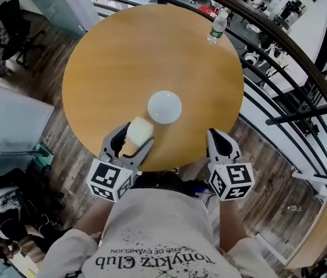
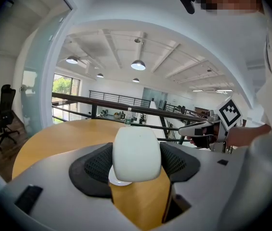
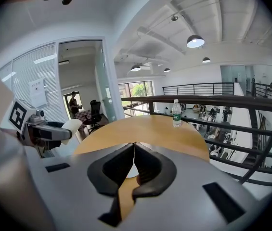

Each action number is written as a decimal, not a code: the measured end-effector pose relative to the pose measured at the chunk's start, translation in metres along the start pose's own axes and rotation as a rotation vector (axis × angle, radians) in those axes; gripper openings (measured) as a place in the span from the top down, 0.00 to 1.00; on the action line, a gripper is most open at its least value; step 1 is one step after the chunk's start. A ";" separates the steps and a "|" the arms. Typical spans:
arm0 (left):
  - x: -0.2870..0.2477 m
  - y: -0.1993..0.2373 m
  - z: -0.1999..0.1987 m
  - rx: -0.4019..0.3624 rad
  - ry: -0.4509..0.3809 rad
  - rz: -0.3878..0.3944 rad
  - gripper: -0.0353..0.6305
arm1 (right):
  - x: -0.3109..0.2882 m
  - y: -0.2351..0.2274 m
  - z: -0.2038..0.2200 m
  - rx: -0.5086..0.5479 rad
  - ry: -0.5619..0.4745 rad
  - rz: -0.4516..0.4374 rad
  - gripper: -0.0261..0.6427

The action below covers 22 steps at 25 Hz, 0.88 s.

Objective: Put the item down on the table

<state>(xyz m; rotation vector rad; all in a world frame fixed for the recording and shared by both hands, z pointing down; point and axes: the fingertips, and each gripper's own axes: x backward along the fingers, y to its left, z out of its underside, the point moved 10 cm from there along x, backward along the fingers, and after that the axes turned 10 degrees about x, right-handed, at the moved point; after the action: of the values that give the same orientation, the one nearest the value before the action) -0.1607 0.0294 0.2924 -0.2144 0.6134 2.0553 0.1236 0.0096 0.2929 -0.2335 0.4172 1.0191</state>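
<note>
At the near edge of the round wooden bench [image 1: 122, 57], a white rounded item [image 1: 140, 129] is held between the jaws of the left tongs [image 1: 133, 142], which are closed on its two sides. In the left gripper view the item is seen gripped upright between the dark padded jaws, its top standing above them and bare wood showing under it; whether it touches the bench cannot be told. A white round disc [image 1: 164, 107] is seen lying flat near the middle of the bench, just beyond the item and a little to its right. The right tongs [image 1: 218, 138] are held over the near edge as well, to the right of the disc and well apart from the left tongs; their jaws are brought together at the tips and nothing is gripped between them. A clear water bottle [image 1: 216, 28] is stood upright at the far right edge of the bench, beside a dark curved railing [image 1: 290, 51]
</note>
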 end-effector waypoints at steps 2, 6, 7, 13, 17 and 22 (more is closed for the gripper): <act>-0.006 0.005 0.000 -0.001 0.012 0.006 0.46 | -0.005 -0.001 -0.001 0.000 0.006 0.005 0.92; -0.018 0.013 -0.002 -0.011 0.037 0.018 0.46 | -0.015 -0.004 -0.004 0.000 0.011 0.013 0.92; -0.022 0.014 -0.002 -0.015 0.042 0.020 0.46 | -0.017 -0.006 -0.003 0.000 0.011 0.014 0.92; -0.049 0.018 0.000 -0.036 0.072 0.033 0.46 | -0.030 -0.024 0.004 -0.012 0.023 0.022 0.92; -0.066 0.020 0.004 -0.050 0.095 0.039 0.46 | -0.038 -0.034 0.006 -0.010 0.040 0.018 0.92; -0.088 0.019 0.011 -0.061 0.126 0.047 0.46 | -0.042 -0.044 0.010 -0.022 0.055 0.011 0.92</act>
<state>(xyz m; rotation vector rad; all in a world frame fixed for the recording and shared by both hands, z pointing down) -0.1286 -0.0394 0.3422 -0.3701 0.6382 2.1188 0.1445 -0.0413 0.3206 -0.2791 0.4578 1.0306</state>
